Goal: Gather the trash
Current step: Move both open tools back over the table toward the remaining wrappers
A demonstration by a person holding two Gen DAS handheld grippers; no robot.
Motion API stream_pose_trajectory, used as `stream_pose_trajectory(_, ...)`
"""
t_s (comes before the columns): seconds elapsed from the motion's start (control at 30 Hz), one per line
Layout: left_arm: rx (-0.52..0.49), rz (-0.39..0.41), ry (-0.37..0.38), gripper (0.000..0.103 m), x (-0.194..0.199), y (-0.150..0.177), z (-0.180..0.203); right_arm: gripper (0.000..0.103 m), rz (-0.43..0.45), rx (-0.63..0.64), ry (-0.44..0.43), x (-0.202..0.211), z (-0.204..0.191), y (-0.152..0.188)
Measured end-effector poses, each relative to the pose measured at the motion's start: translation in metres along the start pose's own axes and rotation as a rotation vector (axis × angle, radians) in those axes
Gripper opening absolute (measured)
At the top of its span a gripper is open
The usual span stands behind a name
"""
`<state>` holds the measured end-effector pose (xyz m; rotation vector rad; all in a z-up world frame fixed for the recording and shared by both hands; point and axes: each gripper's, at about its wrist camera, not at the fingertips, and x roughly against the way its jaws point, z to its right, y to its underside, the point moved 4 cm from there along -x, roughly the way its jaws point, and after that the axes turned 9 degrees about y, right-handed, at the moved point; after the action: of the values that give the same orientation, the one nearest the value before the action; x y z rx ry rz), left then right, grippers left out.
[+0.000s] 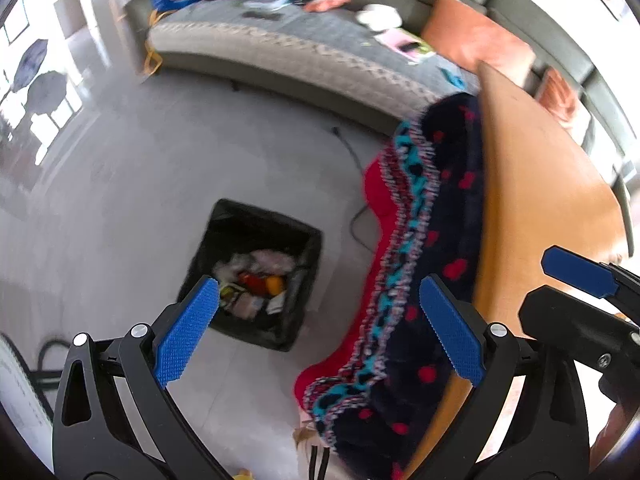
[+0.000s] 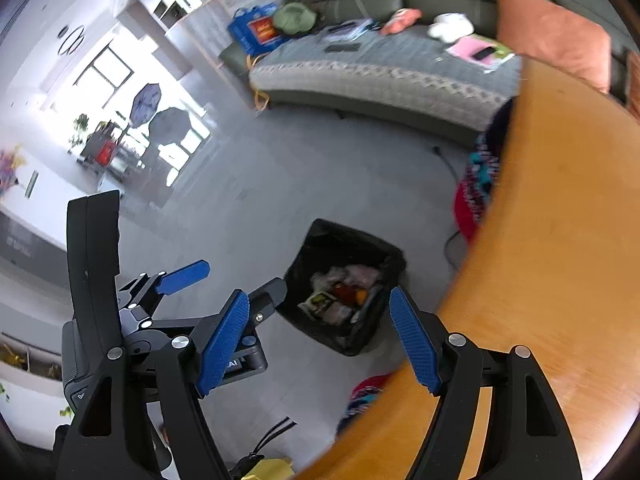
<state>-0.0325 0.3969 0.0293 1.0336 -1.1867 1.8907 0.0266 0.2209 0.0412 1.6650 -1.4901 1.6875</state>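
I count two grippers, one bin, one table and one sofa. My left gripper [image 1: 320, 316] has its blue fingers spread wide with nothing between them, and my right gripper [image 2: 320, 344] is spread just as wide and empty too. In the left wrist view, the right gripper's blue pad shows at the right edge, above the table.

The trash bin [image 1: 256, 276] stands alone on the grey floor [image 1: 120, 200], left of the wooden table [image 1: 540, 208] and well nearer than the grey sofa [image 1: 280, 48]. It is a squarish box lined with a black bag, its mouth facing straight up. Inside lies a heap of crumpled pale wrappers with something red and something orange among them; blur keeps me from counting the pieces. Seen from the right wrist, the bin [image 2: 344, 284] sits with one corner toward me, so its diagonal runs near to far.

One patterned blanket [image 1: 432, 240], dark with red dots and a teal-and-red border, hangs over the table's left edge.
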Motion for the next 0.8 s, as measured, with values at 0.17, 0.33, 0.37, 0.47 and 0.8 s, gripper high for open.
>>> stream_pose_trajectory(0.17,-0.071,-0.021,0.053,0.097,-0.011,-0.001,0.067,0.074,0.040,-0.048,0.030,0.029,0.054,0.008)
stream_pose_trajectory(0.33,-0.176,-0.041,0.089,0.097,-0.024,0.001,0.145,0.074,0.080,-0.127,0.057,0.057,0.118,0.021)
stream_pose_trajectory(0.37,-0.193,-0.046,0.097,0.097,-0.027,0.002,0.158,0.074,0.086,-0.140,0.066,0.062,0.130,0.023)
stream_pose_trajectory(0.47,-0.263,-0.067,0.126,0.097,-0.038,0.005,0.207,0.074,0.102,-0.186,0.097,0.075,0.169,0.032)
stream_pose_trajectory(0.8,-0.430,-0.132,0.196,0.097,-0.077,0.020,0.333,0.074,0.136,-0.366,0.188,0.116,0.289,0.075)
